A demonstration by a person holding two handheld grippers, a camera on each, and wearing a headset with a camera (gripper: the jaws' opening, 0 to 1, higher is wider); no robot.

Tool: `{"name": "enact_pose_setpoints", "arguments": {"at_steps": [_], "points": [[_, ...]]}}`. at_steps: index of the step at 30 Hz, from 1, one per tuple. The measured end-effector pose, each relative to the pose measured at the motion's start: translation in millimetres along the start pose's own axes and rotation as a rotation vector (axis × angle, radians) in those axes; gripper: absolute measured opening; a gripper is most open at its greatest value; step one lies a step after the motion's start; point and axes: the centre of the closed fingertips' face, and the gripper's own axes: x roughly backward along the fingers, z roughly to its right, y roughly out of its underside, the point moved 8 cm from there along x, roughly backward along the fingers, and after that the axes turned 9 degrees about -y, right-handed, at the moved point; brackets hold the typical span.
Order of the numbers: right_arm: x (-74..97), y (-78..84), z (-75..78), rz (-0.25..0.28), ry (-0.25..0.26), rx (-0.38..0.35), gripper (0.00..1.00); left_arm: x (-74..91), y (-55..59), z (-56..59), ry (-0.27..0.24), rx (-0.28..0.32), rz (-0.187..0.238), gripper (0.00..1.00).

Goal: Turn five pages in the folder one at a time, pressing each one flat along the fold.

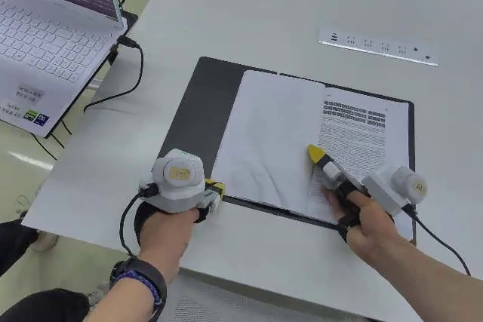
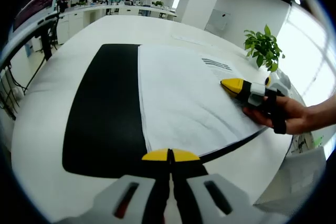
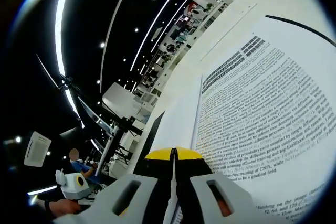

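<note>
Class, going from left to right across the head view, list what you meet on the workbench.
laptop → left gripper → folder's blank page → right gripper

The folder (image 1: 195, 111) is lying open on the table (image 1: 264, 5). A blank page (image 1: 264, 141) is covering its middle and a printed page (image 1: 366, 137) is showing on its right side. The left gripper (image 1: 216, 187) is sitting at the folder's near edge. The right gripper (image 1: 316, 154) is resting its closed yellow tips on the printed page. A laptop (image 1: 53, 35) is standing far left of the folder, and a power strip (image 1: 377, 45) is lying beyond it.
</note>
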Motion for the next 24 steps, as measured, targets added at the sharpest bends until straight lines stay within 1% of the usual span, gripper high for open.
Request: {"name": "enact_pose_setpoints", "arguments": {"at_steps": [4, 10, 17, 24], "points": [[6.8, 5.9, -0.2, 0.000, -0.001, -0.008, 0.00, 0.0, 0.2, 0.7, -0.001, 0.000, 0.002, 0.00], [14.5, 14.3, 0.0, -0.028, -0.004, 0.007, 0.00, 0.6, 0.6, 0.8, 0.001, 0.014, 0.007, 0.00], [24.5, 24.9, -2.4, -0.038, 0.001, 0.000, 0.00, 0.8, 0.7, 0.3, -0.002, 0.034, 0.013, 0.00], [36.2, 36.9, -8.5, -0.084, -0.004, 0.020, 0.00, 1.5, 1.5, 0.8, -0.012, 0.066, 0.019, 0.00]]}}
